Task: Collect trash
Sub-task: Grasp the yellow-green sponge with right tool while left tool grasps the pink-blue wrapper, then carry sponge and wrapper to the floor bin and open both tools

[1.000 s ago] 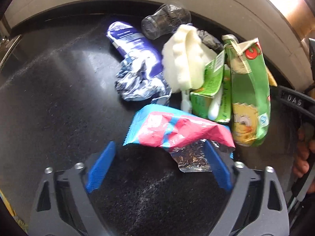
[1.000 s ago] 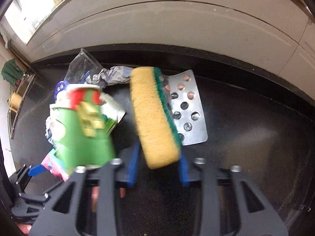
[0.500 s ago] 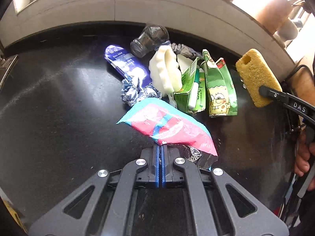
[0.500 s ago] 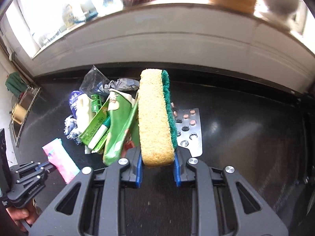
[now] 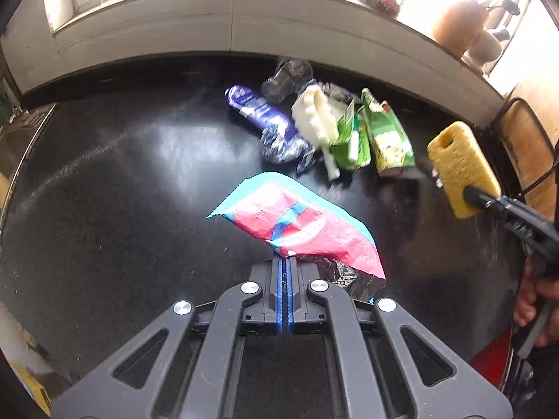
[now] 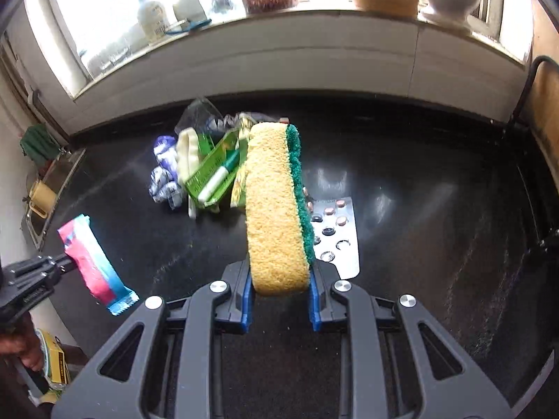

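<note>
Two-handed carry-off during trash collection. The left gripper (image 5: 283, 279) has its blue pads pressed together on the near edge of a pink-and-blue snack wrapper (image 5: 297, 223), which hangs clear of the black countertop (image 5: 104, 192); the right gripper (image 6: 279, 286) pinches the lower end of a yellow sponge with a green scouring face (image 6: 276, 206), held upright. To do this step well, judged from the thin hold on the wrapper, keep both grips firm and move smoothly so the foil does not slip out. Remaining litter lies on the counter toward 12 to 1 o'clock in the left wrist view: a crumpled blue wrapper (image 5: 269, 122), a clear plastic cup (image 5: 286, 76) on its side, and two green drink cartons (image 5: 370, 136); a pill blister pack (image 6: 335, 230), partly emptied, lies just beside the sponge at 3 o'clock in the right wrist view. No bin or bag is in view, so nothing can be said of its contents.
</note>
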{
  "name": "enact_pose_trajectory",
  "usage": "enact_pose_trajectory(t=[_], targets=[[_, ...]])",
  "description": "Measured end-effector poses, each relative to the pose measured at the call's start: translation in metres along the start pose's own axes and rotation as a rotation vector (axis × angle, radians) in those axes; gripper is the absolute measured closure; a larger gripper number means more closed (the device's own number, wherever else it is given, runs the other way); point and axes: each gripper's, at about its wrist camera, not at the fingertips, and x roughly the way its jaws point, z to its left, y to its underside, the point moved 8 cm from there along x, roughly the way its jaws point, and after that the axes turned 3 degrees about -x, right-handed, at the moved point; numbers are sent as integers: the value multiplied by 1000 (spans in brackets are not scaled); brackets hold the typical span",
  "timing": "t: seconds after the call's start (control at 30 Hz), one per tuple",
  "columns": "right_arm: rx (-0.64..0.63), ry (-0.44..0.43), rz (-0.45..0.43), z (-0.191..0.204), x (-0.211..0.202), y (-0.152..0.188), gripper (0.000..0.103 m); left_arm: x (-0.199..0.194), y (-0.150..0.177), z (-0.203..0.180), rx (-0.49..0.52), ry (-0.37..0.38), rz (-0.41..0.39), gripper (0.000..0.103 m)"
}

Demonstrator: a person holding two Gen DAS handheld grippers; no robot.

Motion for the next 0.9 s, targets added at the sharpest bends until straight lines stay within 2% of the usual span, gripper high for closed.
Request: enact_pose_trajectory(t=[0.2,0.33,0.63,0.9], targets=[[-8,62,26,14,21,56,75,5,24,10,43,-21,37,102],[-1,55,29,29,17,74,79,2,33,17,52,-23,47,102],[-23,-17,9,82,-22,56,79,-25,30,47,33,-35,1,102],[-209,-161,-18,197,-43,26,79,-87,38,107,-37,-111,-84,102]])
